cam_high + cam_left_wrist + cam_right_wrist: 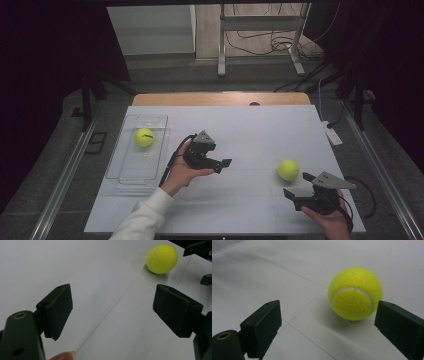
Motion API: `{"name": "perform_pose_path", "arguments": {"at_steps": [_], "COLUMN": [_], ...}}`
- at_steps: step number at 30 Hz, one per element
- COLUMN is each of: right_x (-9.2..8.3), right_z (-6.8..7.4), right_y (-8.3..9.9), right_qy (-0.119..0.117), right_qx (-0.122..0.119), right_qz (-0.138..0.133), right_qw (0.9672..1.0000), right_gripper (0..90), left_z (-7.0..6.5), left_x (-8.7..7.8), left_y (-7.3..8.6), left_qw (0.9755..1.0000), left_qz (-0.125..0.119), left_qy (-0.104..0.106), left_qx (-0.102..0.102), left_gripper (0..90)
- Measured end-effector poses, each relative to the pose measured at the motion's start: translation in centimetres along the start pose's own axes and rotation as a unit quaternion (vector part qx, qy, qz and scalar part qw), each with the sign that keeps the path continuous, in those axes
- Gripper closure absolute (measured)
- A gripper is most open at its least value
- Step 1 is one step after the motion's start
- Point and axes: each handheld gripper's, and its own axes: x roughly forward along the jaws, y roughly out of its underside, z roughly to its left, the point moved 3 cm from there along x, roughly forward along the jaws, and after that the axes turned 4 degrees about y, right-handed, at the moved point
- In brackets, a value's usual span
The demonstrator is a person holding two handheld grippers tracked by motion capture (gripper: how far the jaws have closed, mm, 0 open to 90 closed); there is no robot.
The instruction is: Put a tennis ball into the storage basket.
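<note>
Two hand-held grippers are seen over a white table, one tennis ball loose and one in a clear tray

In the high view, the left gripper (226,163) is held open and empty near the table's (260,125) middle, aimed towards the loose tennis ball (288,170); the right gripper (299,185) is held open just beside that ball, probably so it can be picked up, while a second ball (144,137) lies in the clear tray (131,172) (its walls are hard to make out). In the left gripper view, wide-open jaws with nothing between them are shown, the ball (162,258) well ahead, the other gripper cut off at the edge. In the right gripper view, the ball (355,293) is framed between parted jaws, untouched, and its far side is hidden
</note>
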Motion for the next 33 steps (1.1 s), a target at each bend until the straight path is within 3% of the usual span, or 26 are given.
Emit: {"name": "perform_pose_path", "arguments": {"at_steps": [33], "right_x": [0.2], "right_z": [-0.1], "right_y": [0.3], "right_qy": [0.004], "right_qx": [-0.007], "right_qz": [0.014], "right_qw": [0.9999], "right_gripper": [7.0], "left_z": [-2.0], "left_x": [4.6], "left_y": [-2.1], "left_qw": [0.9988], "left_qz": [0.017], "left_qy": [0.044], "left_qx": [0.01], "left_gripper": [16.9]}}
